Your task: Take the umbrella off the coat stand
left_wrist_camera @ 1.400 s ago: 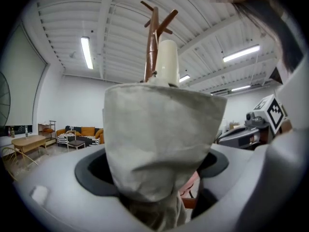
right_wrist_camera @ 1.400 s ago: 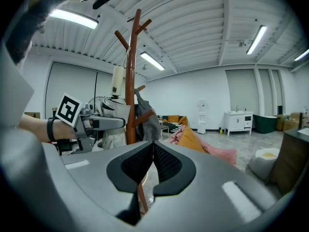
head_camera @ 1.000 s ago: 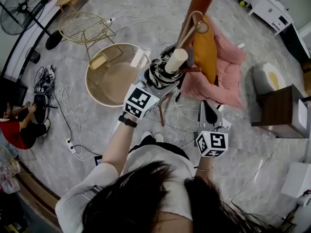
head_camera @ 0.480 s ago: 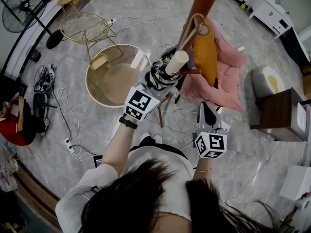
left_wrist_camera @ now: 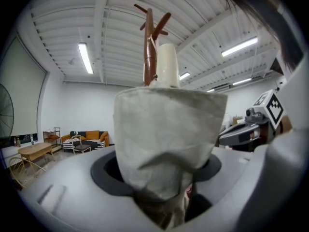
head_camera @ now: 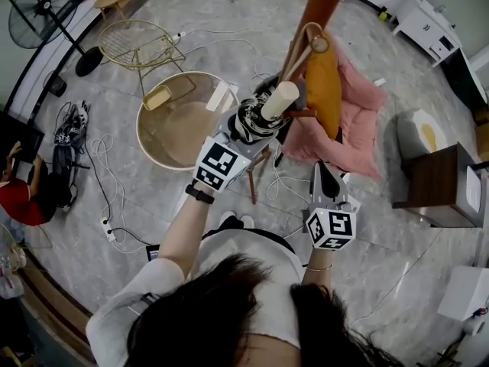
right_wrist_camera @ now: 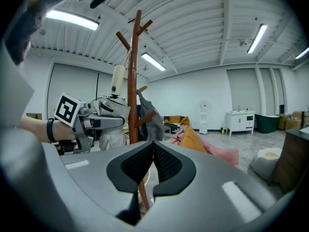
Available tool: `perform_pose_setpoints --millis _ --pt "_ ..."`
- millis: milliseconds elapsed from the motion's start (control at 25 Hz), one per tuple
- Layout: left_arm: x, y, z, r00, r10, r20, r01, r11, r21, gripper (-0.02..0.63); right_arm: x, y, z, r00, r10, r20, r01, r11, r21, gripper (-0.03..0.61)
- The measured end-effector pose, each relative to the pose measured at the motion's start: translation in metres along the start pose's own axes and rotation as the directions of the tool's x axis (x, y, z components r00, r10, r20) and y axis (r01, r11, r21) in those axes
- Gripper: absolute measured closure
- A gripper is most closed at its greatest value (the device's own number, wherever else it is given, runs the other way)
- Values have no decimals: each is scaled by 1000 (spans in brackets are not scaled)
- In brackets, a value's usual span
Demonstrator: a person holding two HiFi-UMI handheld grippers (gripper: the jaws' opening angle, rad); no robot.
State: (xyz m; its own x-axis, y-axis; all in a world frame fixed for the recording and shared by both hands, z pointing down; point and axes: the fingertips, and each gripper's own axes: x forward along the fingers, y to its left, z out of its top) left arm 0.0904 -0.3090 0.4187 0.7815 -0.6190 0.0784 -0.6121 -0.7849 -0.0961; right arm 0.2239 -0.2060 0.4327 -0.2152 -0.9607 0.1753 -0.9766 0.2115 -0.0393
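Note:
A folded umbrella (head_camera: 248,119) with a patterned canopy and a cream handle (head_camera: 279,98) hangs upright beside the brown coat stand (head_camera: 319,2). My left gripper (head_camera: 241,134) is level at the canopy. Its jaws are closing, with the pale fabric (left_wrist_camera: 169,134) filling the gap and both pads against it. The stand's top and pegs (left_wrist_camera: 148,42) rise behind the handle. My right gripper (head_camera: 328,173) hovers lower right, apart from the stand, shut and empty (right_wrist_camera: 153,151). From there I see the stand's pole (right_wrist_camera: 133,81), the umbrella handle (right_wrist_camera: 117,81) and the left gripper (right_wrist_camera: 108,119).
An orange bag (head_camera: 323,82) and a pink cloth (head_camera: 355,121) hang or lie by the stand, with a grey garment (right_wrist_camera: 147,117) on a peg. A round wooden table (head_camera: 164,140), a wire chair (head_camera: 137,43), a fan (head_camera: 42,6), floor cables (head_camera: 107,197) and a dark cabinet (head_camera: 435,178) surround it.
Both grippers and the umbrella keep their places. Only the seated person at the left edge has shifted.

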Motion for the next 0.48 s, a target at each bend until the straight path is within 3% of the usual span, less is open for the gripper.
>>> perform_pose_setpoints --millis 480 --pt "-29 -2 29 999 26 23 -27 999 33 262 1 18 12 998 55 29 -55 998 -10 575"
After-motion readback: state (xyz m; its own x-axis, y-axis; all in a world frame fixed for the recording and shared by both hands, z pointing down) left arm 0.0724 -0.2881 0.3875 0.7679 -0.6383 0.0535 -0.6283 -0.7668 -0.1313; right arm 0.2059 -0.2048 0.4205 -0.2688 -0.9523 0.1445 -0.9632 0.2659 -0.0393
